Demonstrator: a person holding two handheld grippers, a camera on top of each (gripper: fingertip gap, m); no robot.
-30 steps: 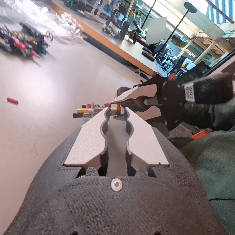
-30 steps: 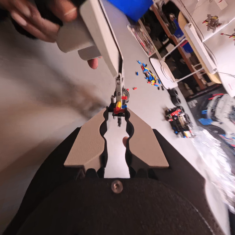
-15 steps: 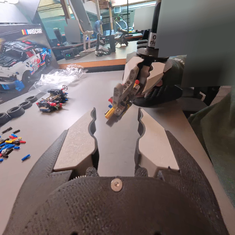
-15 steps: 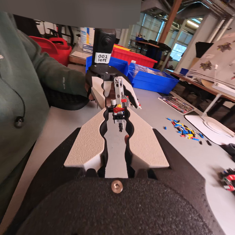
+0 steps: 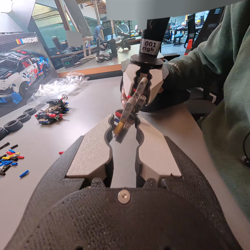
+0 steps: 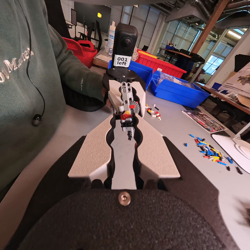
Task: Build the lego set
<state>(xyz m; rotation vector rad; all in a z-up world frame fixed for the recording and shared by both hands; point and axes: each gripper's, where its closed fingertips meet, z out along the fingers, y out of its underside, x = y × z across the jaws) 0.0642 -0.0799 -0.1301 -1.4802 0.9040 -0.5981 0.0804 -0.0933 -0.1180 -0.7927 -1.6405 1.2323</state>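
Note:
A small lego sub-assembly [image 6: 126,97], a grey holed beam with a gear, red pins and a yellow axle, is held in the air between both grippers. My right gripper [image 6: 124,117] is shut on its black and red end. In the left wrist view the same assembly [image 5: 135,97] hangs from the right gripper [image 5: 139,97] down into my left gripper [image 5: 123,117]. The left pads press on its gear end from both sides. The left gripper also shows in the right wrist view [image 6: 128,106], its fingers around the beam and gear.
A part-built chassis [image 5: 51,110], loose tyres [image 5: 13,124], a pile of pins [image 5: 9,159] and a plastic bag [image 5: 58,85] lie on the grey table [image 5: 81,121]. Blue bins [image 6: 175,92], a booklet [image 6: 204,121] and more pins [image 6: 211,151] lie on the table. A person's green sleeve [image 5: 202,67] is close.
My left gripper stood wide open below the assembly half a second ago and has closed around its gear end. The right gripper has kept its hold and turned the assembly more upright.

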